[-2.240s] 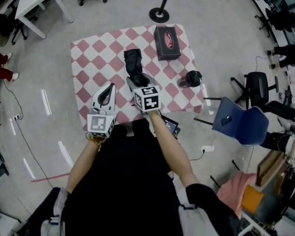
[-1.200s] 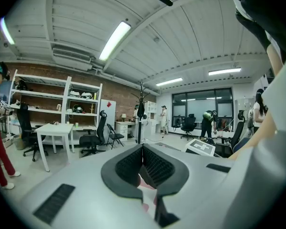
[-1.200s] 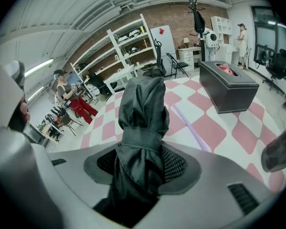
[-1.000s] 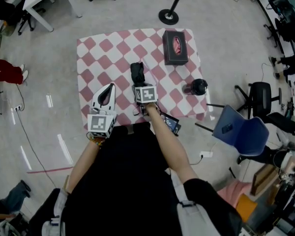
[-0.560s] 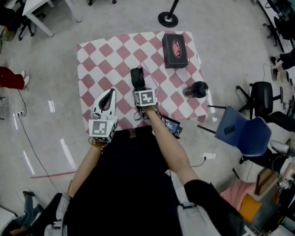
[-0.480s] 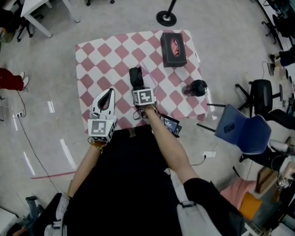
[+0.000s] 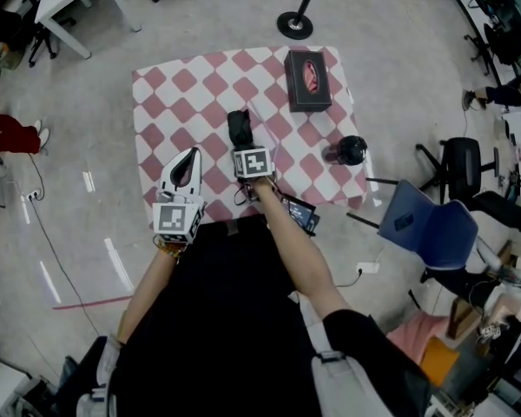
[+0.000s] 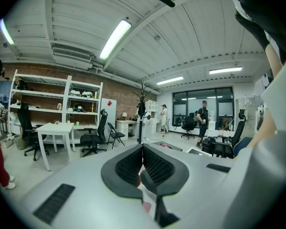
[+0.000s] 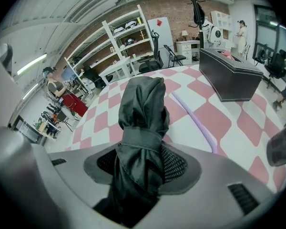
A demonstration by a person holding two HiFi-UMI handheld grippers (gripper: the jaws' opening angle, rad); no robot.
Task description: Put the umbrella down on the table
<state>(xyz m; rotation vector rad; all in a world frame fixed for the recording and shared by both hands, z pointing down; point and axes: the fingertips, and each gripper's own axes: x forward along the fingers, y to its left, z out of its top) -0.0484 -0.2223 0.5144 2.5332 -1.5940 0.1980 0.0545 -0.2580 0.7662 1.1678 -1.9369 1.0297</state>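
Note:
A folded black umbrella (image 7: pixel 240 129) lies lengthwise over the middle of the pink-and-white checked table (image 7: pixel 169 89). My right gripper (image 7: pixel 243 144) is shut on its near end. In the right gripper view the strapped black bundle (image 9: pixel 140 109) fills the gap, with both ribbed pads against it and its far end above the cloth. Whether that end touches the table I cannot tell. My left gripper (image 7: pixel 189 153) hovers at the table's near left edge. Its pads meet at the tips with nothing between them (image 8: pixel 143 147).
A black tissue box (image 7: pixel 307 81) sits at the far right of the table, also seen in the right gripper view (image 9: pixel 229 75). A dark round cup (image 7: pixel 346 150) is near the right edge. A thin purple rod (image 9: pixel 195 118) lies beside the umbrella. A blue chair (image 7: pixel 425 224) stands to the right.
Since the oldest frame my right gripper has sunk toward the table with the umbrella. Over the last second it barely shifted. The left gripper has kept its place.

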